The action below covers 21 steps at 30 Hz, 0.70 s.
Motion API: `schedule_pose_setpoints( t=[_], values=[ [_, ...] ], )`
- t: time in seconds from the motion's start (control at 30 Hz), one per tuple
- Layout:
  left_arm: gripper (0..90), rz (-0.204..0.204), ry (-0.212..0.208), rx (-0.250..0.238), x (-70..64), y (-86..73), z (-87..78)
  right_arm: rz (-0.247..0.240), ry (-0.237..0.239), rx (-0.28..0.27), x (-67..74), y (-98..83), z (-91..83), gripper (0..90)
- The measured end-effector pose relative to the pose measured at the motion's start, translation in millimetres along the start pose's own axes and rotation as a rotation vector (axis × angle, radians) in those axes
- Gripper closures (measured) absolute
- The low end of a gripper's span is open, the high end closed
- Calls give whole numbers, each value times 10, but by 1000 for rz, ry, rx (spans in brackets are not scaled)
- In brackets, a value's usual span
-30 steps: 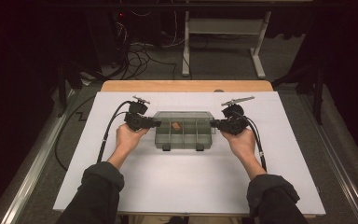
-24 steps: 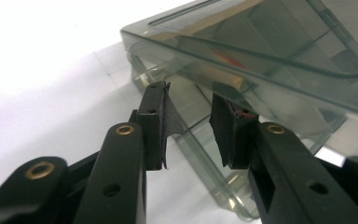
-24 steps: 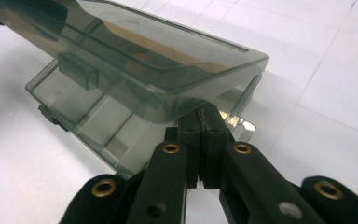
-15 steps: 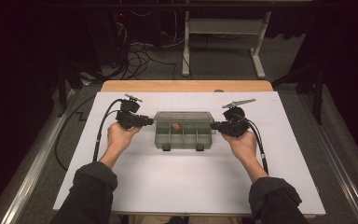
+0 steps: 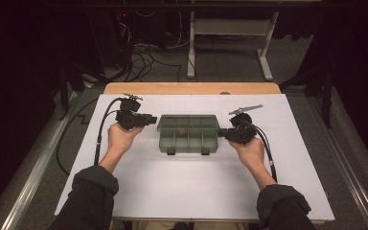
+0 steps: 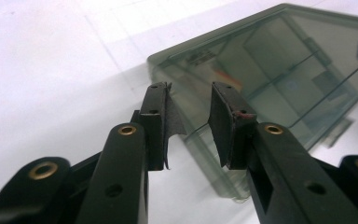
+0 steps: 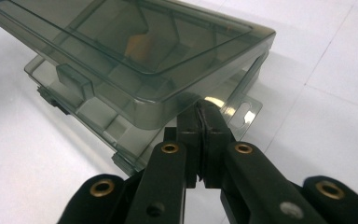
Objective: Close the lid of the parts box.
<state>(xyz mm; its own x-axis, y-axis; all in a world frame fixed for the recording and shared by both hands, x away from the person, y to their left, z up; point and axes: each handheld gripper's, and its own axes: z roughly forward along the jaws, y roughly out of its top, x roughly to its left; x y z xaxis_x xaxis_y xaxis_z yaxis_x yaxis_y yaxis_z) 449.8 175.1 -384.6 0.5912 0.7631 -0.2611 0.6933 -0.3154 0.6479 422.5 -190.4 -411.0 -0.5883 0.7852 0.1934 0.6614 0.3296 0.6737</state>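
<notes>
No readable lettering on the smoky plastic box (image 5: 188, 133), mid-table. Your right gripper (image 7: 204, 114) pinches its hang tab; your left gripper (image 6: 189, 112), jaws spread and just narrowing on nothing, has backed off since earlier.

White table sheet (image 5: 187, 187), wooden table edge (image 5: 191, 88), white desk frame (image 5: 227, 52) behind, tangled cables (image 5: 141, 60) on floor

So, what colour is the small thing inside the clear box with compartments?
Orange; the small piece inside the smoky transparent plastic box shows best in the right gripper view.
</notes>
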Motion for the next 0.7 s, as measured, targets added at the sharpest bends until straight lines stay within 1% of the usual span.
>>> schedule_pose_setpoints(
  t=[0.2,0.27,0.43,0.67,0.7],
  values=[
    [673,34,-20,4,-117,2,35,2,6,6,-11,-36,27,885],
    [672,48,-18,16,-141,-2,53,4,6,9,-16,-46,31,884],
    [672,55,-12,34,-173,-20,118,6,8,15,-29,-73,37,879],
    [671,57,-23,44,-209,-68,175,15,6,21,-67,-124,31,875],
    [672,63,-24,50,-209,-75,175,16,6,23,-74,-128,25,876]
  ],
)
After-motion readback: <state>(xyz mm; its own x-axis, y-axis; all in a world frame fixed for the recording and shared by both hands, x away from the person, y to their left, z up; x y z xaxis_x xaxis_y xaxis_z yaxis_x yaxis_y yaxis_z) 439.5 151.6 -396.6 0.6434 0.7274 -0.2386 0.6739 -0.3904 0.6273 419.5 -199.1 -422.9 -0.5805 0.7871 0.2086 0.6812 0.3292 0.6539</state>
